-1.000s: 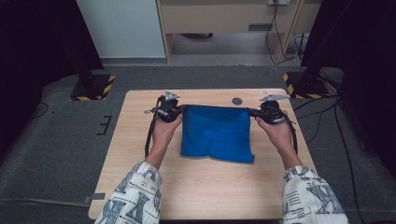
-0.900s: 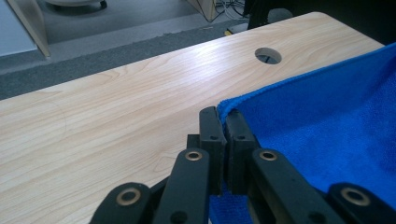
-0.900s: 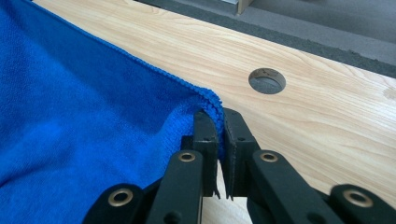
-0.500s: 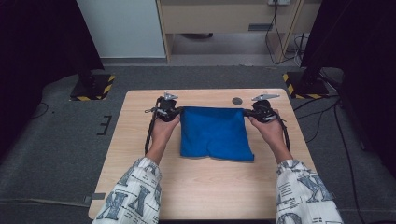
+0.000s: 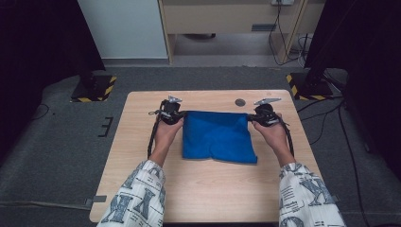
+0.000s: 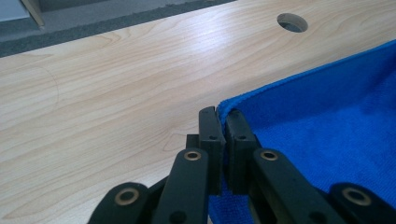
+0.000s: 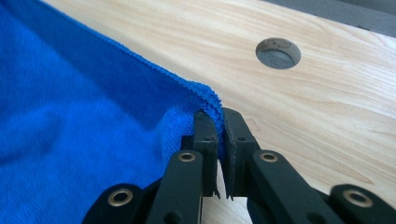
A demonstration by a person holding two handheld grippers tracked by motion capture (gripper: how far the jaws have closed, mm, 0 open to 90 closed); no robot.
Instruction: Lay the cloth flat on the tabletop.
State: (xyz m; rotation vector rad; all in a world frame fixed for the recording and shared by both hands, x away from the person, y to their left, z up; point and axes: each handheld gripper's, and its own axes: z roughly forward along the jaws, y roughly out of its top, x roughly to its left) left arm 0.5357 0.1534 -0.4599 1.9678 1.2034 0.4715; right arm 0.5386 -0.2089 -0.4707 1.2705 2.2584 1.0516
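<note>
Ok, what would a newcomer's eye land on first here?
The bright blue cloth in the middle of the pale wooden table, its far edge pulled straight. Then the two black tools pinching its far corners: the left hand-held gripper and the right hand-held gripper, both shut on the hem. A round hole lies just beyond the cloth.

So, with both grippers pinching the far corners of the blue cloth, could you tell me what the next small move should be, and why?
Probably open both sets of jaws and let go. The blue cloth lies flat on the table, its far edge pulled straight between the left gripper and the right gripper, each shut on a corner low by the wood, so nothing seems left to place.
</note>
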